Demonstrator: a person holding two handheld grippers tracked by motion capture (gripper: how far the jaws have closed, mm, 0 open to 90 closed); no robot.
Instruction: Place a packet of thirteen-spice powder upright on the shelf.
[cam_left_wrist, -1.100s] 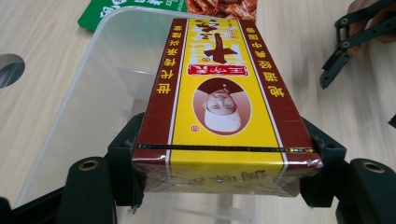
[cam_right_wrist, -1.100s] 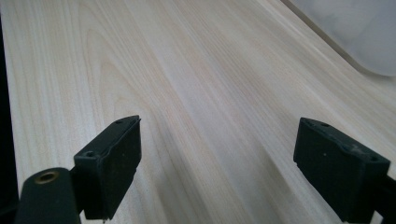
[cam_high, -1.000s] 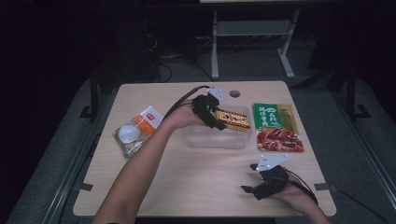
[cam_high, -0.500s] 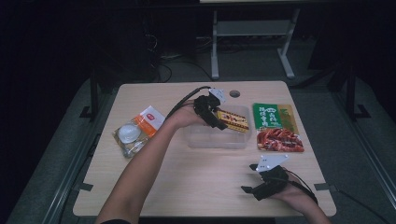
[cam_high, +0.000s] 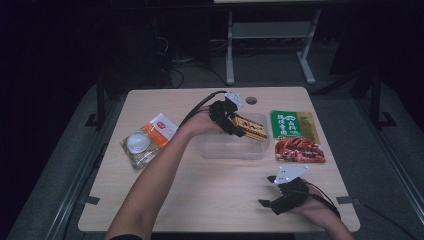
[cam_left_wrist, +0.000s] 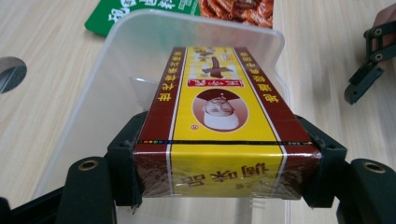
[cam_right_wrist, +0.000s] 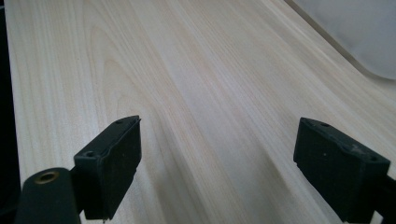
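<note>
Box of yellow and maroon card sits clamped between the pads of your left gripper, held by its long sides above the clear plastic tub at the middle of the table. Your right gripper rests near the table's front edge, well apart from the tub, with its jaws spread wide and nothing between them.

Glossy film is wrapping the yellow-and-maroon seasoning box; the translucent plastic container is looking smooth, the pale wooden table matt.
</note>
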